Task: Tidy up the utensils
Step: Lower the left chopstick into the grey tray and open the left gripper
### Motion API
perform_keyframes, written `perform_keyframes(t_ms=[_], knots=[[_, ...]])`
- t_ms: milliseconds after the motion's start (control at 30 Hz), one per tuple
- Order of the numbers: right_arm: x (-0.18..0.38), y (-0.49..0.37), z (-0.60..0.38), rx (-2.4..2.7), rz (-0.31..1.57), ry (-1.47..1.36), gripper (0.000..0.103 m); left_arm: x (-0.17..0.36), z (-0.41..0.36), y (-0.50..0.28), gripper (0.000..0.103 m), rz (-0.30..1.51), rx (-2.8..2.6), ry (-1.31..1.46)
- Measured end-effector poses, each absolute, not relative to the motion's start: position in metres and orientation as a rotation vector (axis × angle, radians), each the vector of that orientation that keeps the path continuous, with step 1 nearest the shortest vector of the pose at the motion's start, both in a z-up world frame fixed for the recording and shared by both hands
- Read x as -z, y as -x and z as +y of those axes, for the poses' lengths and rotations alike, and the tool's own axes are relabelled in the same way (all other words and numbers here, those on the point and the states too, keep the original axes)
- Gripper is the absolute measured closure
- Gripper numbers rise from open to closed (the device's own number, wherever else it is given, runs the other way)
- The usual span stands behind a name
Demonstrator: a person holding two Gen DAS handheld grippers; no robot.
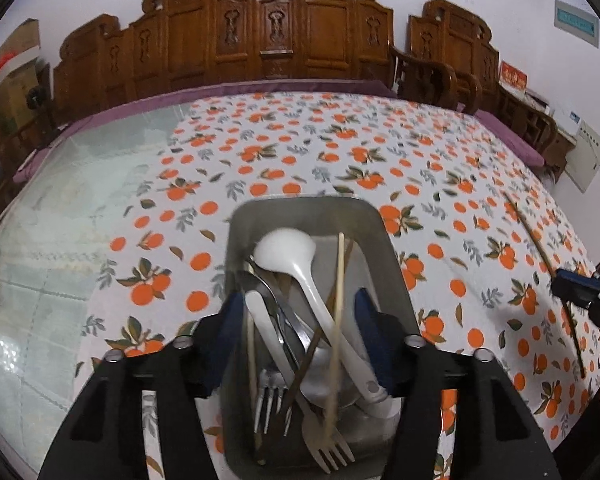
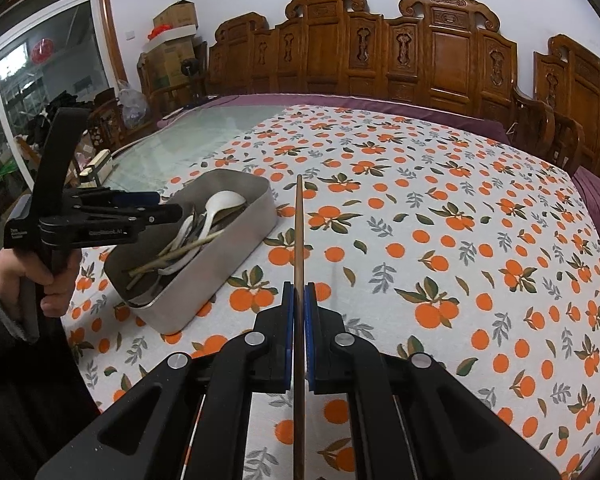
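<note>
A metal tray [image 1: 236, 248] holds a white ladle [image 1: 296, 256], forks [image 1: 270, 396], spoons and chopsticks. It also shows in the right wrist view [image 2: 220, 264]. My left gripper [image 1: 300, 312] hovers over the tray, open, its blue pads either side of the utensils. It also shows in the right wrist view [image 2: 156, 204]. My right gripper [image 2: 299, 292] is shut on a brown chopstick [image 2: 299, 224], held above the tablecloth to the right of the tray. The chopstick [image 1: 540, 248] and right gripper [image 1: 580, 292] also show at the right edge of the left wrist view.
The table has an orange-print cloth [image 2: 440, 208] with bare glass [image 1: 60, 240] to the left. Carved wooden chairs [image 2: 380, 48] line the far side. Cardboard boxes [image 2: 172, 40] stand at the back left by a window.
</note>
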State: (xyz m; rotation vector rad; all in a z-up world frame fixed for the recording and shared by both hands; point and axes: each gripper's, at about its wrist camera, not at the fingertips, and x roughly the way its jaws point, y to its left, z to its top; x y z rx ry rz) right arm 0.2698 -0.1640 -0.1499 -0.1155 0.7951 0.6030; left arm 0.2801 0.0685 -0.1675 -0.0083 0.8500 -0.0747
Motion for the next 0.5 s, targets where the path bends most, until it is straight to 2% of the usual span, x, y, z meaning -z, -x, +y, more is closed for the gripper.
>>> perform_keyframes(t_ms=[33,67,133,267,500], knots=[[0.149,-0.270,-0.162,-0.604,0.794,0.114,0.097,0.165,0.070,-0.280,0.037,0.841,0.068,0.010],[0.149,-0.270,-0.159,-0.608,0.793,0.113,0.097,0.162,0.071,-0.280,0.026,0.832,0.060,0.011],[0.148,-0.270,-0.154,-0.613,0.791,0.116,0.097,0.159,0.075,-0.279,0.018,0.811,0.041,0.012],[0.146,-0.270,-0.140,-0.627,0.788,0.123,0.097,0.156,0.082,-0.280,0.011,0.803,0.013,0.015],[0.144,-0.272,-0.113,-0.652,0.786,0.114,0.097,0.148,0.093,-0.278,0.010,0.777,-0.008,0.014]])
